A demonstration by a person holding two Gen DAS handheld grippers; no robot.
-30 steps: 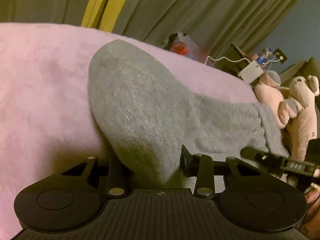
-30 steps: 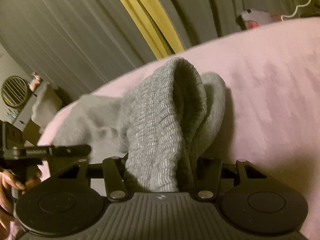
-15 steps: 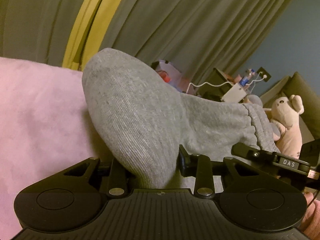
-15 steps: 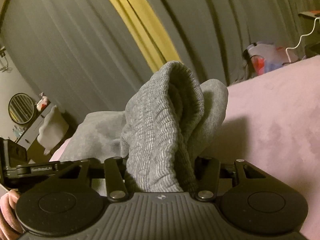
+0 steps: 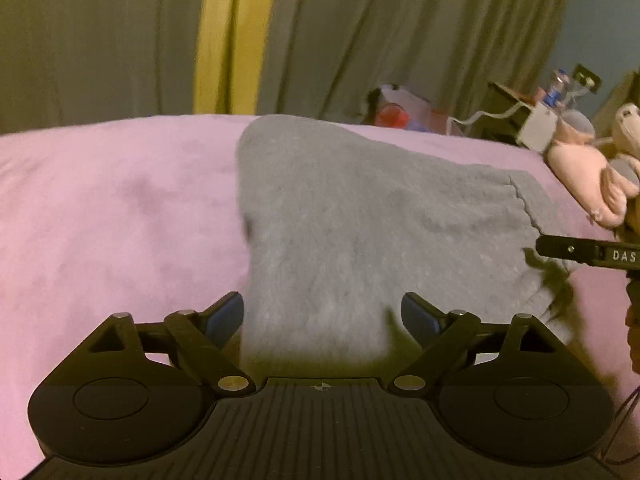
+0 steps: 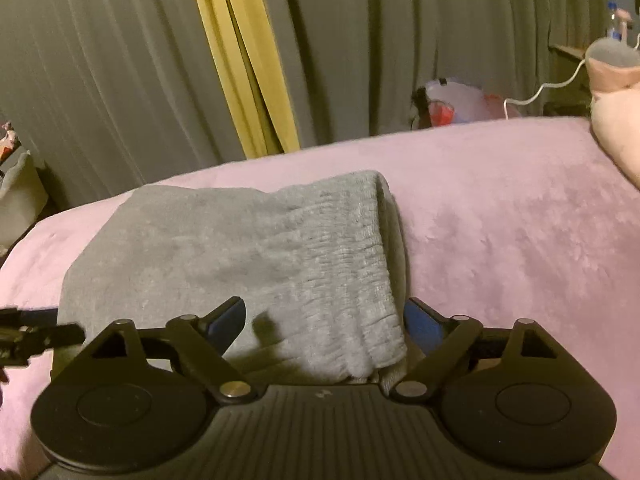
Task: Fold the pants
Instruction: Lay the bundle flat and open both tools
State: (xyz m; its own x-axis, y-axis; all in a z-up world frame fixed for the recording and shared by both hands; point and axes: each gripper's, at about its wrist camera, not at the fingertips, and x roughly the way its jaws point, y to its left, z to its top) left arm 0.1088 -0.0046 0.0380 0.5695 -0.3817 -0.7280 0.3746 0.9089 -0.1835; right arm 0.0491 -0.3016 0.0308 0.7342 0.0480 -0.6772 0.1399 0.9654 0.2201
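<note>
I see both my left gripper [image 5: 322,314] and right gripper [image 6: 324,318] spread wide over gray pants [image 5: 360,216] lying on a pink blanket [image 5: 100,208].

Folded pants [image 5: 360,216], laid on the blanket [image 5: 112,208], centre frame in both wrist views. Waistband [image 6: 352,264] placed at the fold's right side, right view. Plush toys [image 5: 592,168] set at right edge; curtains [image 5: 100,40] hung behind, upper frame.

Plush toy [image 5: 600,184] cut off by right edge; pants [image 5: 360,232] weave blurred (near edge hidden behind gripper body).
</note>
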